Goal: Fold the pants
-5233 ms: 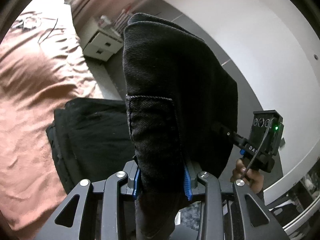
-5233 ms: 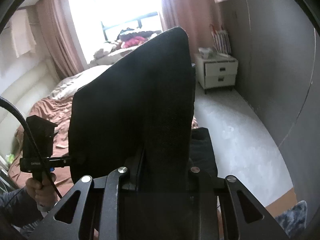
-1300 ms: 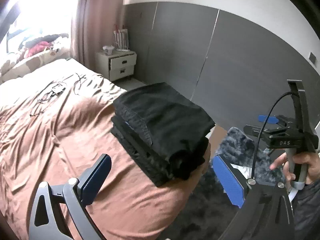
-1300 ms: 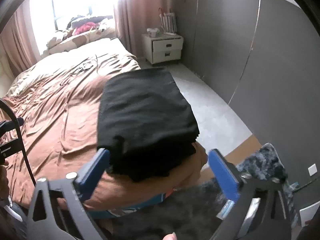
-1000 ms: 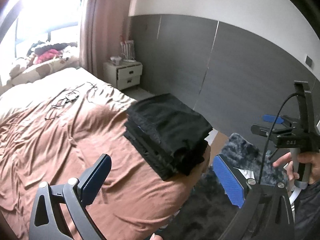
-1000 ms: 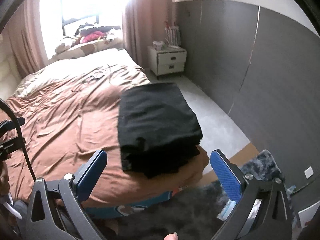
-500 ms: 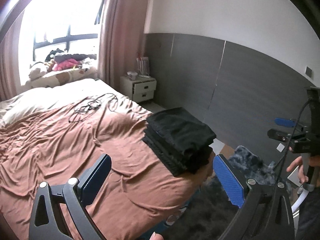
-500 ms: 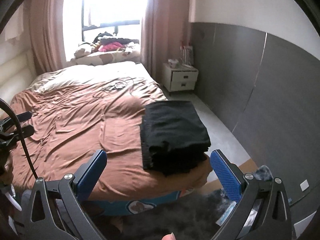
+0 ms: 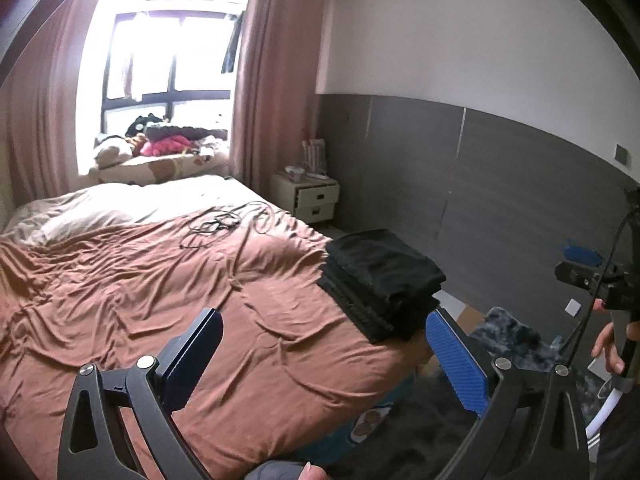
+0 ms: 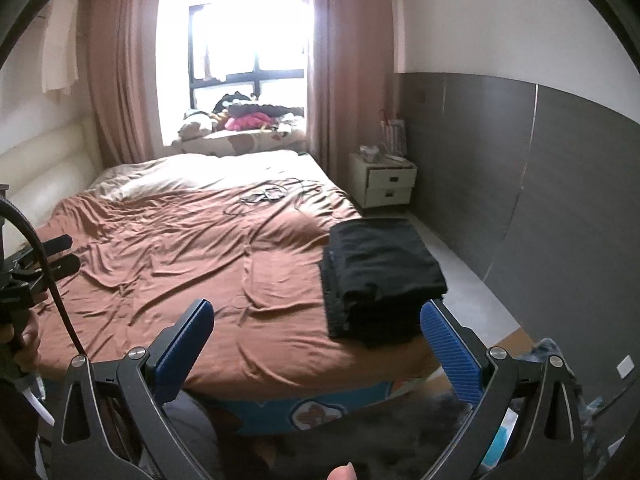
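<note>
Both our tongs, left tongs (image 9: 320, 360) and right tongs (image 10: 316, 344), stand wide open, holding nothing. Folded black pants (image 10: 380, 276) lie stacked at the bed's (image 10: 180, 248) right foot corner, ahead-right of both, well apart. We judge the right tongs nearer; folding looks complete.

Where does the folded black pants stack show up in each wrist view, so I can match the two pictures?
Left wrist: the pants lie right of centre, on the near right corner of the bed, just above the right blue finger pad.
Right wrist: the pants lie right of centre, on the same bed corner, above the right blue pad.
Shared landmark: the white nightstand beyond the pants, against the grey wall.
</note>
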A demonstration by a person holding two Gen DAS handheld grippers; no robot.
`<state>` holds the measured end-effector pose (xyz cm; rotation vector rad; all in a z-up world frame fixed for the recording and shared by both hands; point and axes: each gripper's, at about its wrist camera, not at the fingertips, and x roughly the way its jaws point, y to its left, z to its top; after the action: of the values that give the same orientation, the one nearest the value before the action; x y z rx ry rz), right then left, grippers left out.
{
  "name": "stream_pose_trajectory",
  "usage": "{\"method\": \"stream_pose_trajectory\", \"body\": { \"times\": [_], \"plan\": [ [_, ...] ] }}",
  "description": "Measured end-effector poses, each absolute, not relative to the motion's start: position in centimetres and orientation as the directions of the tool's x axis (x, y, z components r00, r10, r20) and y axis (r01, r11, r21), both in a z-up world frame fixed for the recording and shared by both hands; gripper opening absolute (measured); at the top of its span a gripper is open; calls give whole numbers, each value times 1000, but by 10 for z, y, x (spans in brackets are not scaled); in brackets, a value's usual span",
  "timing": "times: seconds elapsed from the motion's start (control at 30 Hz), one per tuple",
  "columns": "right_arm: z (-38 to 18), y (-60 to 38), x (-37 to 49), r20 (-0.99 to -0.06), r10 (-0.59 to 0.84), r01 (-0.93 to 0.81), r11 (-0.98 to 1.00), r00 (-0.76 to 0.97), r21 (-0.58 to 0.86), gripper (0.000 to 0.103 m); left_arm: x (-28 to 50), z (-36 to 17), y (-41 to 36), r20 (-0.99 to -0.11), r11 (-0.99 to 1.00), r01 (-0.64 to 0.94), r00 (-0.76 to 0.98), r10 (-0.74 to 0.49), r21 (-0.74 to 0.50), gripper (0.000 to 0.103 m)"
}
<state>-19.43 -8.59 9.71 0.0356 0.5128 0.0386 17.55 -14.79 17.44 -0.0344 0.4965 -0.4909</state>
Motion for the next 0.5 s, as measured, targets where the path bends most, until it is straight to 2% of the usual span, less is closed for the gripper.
{"method": "stream_pose_trajectory", "body": {
  "times": [0.23,0.5],
  "plan": [
    [69,-78,-219,-451,114,-86,993,885,81,103,144,159,-116,-471,914,369,785,-403,-167,103],
    [26,-65,-242,-385,108,-89,994,916,67,103,103,140,-89,-433,942,316,838,-332,-112,103]
  ]
}}
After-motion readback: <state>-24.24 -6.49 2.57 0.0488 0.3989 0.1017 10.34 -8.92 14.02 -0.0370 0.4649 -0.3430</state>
